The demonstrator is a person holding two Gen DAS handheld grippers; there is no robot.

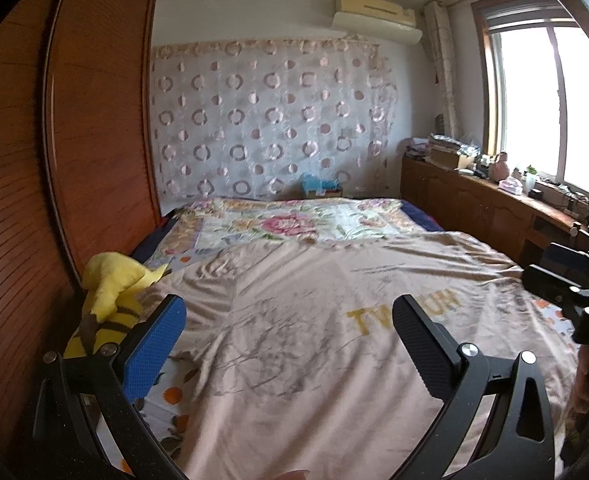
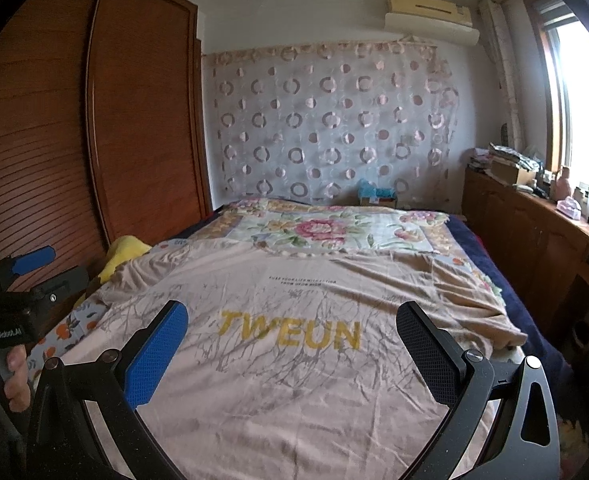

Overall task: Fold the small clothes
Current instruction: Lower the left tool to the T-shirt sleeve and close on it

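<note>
The beige T-shirt (image 2: 294, 344) lay spread flat across the bed, filling the lower centre of both views, its yellow lettering (image 2: 290, 334) facing up and creases running through the right side of the cloth. Neither tool had hold of anything. The left gripper (image 1: 290, 322) hung above the shirt with its 2 fingers spread wide and nothing between them, and the right gripper (image 2: 292, 326) was likewise released, its blue pad (image 2: 156, 354) and black pad (image 2: 426, 356) well apart over the print.

Several things could go wrong from here, in my judgement. The shirt rested on a patterned sheet (image 2: 60, 334) showing at the lower left of the right wrist view, so a pinch taken too deep could catch that layer along with the garment and drag the bedding into the fold. The right edge of the shirt was bunched near the side of the bed (image 2: 506, 332) at the right of the frame (a loose, rumpled hem), and a grab there might take only 1 layer, leaving the fold crooked. A yellow plush toy (image 1: 110, 300) sat at the left of the left wrist view, touching or just beside the shirt's edge; a sleeve swept that way could snag on it. With both tools close together over soft cloth, uneven lifting could also skew the fold.
</note>
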